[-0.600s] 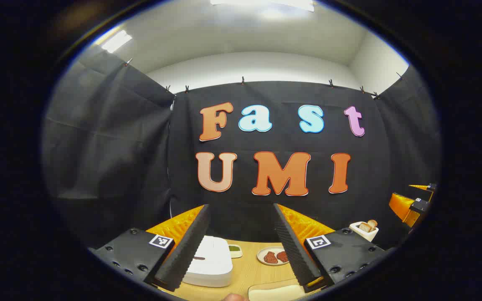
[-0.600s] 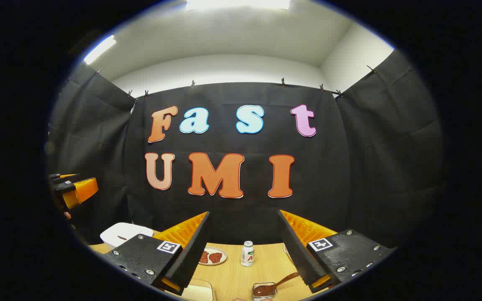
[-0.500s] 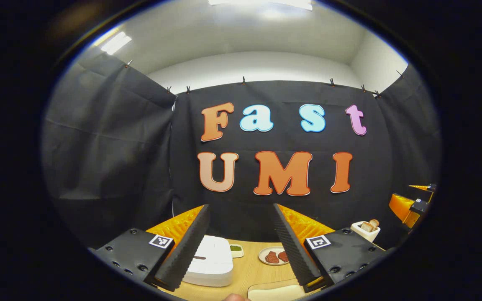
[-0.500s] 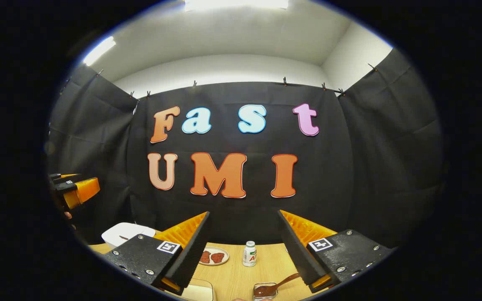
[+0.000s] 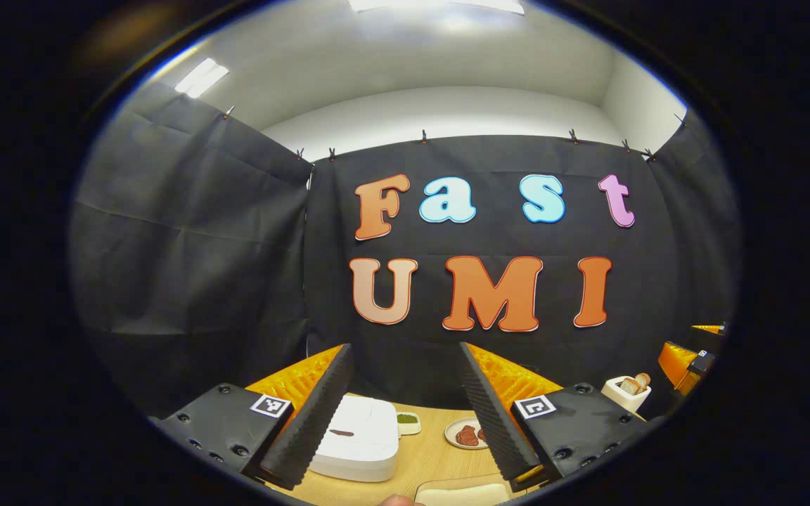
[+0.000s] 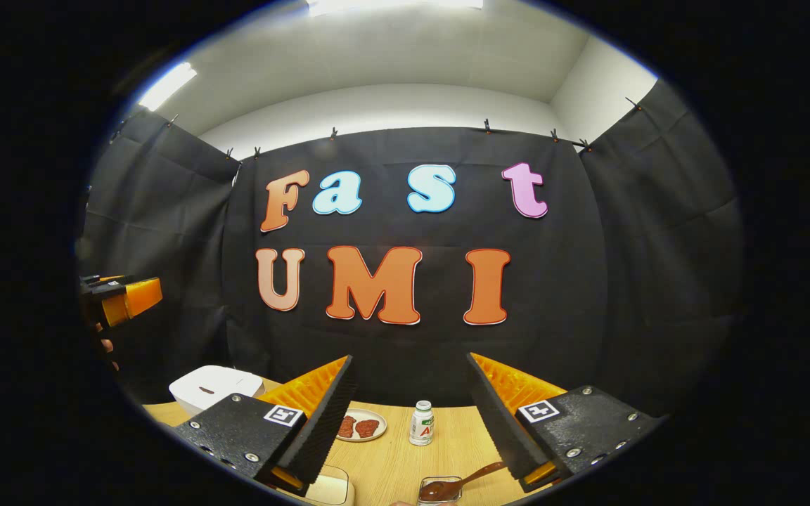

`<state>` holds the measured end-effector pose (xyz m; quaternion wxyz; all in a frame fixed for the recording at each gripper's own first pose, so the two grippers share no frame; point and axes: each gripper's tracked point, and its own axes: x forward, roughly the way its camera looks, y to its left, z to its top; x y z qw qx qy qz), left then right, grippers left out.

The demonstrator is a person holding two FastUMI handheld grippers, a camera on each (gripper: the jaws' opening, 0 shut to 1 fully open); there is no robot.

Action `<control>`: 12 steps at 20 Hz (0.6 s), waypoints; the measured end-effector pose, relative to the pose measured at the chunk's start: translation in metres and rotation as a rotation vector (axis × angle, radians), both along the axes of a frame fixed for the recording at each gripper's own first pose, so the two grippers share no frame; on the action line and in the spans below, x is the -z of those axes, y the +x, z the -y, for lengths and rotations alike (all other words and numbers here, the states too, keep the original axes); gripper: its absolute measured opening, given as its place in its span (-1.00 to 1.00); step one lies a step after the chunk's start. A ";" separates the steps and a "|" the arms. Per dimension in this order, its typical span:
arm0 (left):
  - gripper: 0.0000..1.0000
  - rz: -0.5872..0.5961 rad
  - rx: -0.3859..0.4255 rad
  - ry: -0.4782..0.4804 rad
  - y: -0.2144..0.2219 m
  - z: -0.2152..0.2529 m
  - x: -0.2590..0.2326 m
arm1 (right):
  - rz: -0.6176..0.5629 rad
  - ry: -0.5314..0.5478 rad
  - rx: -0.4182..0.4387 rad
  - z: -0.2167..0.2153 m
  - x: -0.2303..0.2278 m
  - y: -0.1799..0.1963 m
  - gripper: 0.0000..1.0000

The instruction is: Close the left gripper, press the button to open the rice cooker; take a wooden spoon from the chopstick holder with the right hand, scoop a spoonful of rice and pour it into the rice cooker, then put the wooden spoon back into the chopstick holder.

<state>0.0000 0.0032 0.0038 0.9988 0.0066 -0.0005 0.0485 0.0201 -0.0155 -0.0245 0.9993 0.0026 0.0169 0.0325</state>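
Observation:
The white rice cooker (image 5: pixel 357 437) sits shut on the wooden table, low between the fingers of my left gripper (image 5: pixel 405 348), which is open, empty and held above it. In the right gripper view the rice cooker (image 6: pixel 212 386) lies at the far left. My right gripper (image 6: pixel 410 357) is open and empty too. Below it a brown wooden spoon (image 6: pixel 481 473) rests in a small clear container (image 6: pixel 439 490) at the bottom edge. Each gripper shows in the other's view: the right gripper (image 5: pixel 688 357) at the far right, the left gripper (image 6: pixel 121 298) at the far left.
On the table (image 6: pixel 391 464) stand a plate of brown meat (image 6: pixel 357 426), a small white bottle (image 6: pixel 420 423) and a small dish with green content (image 5: pixel 407 420). A white holder with brown pieces (image 5: pixel 628 391) is at the right. A pale tray (image 5: pixel 458 492) lies near the front edge.
The left gripper view has swung slightly left, so the scene shifted right. The right gripper view has tipped down a little, showing more table. Both grippers stay open.

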 end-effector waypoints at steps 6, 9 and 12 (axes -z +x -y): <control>0.94 -0.016 0.015 0.010 0.004 0.002 0.003 | -0.034 0.013 0.016 0.006 0.015 0.004 1.00; 0.94 -0.017 0.026 0.021 0.007 0.002 0.004 | -0.056 0.024 0.031 0.009 0.023 0.007 0.91; 0.94 -0.025 0.043 0.031 0.013 0.006 0.009 | -0.074 0.031 0.047 0.013 0.030 0.008 0.92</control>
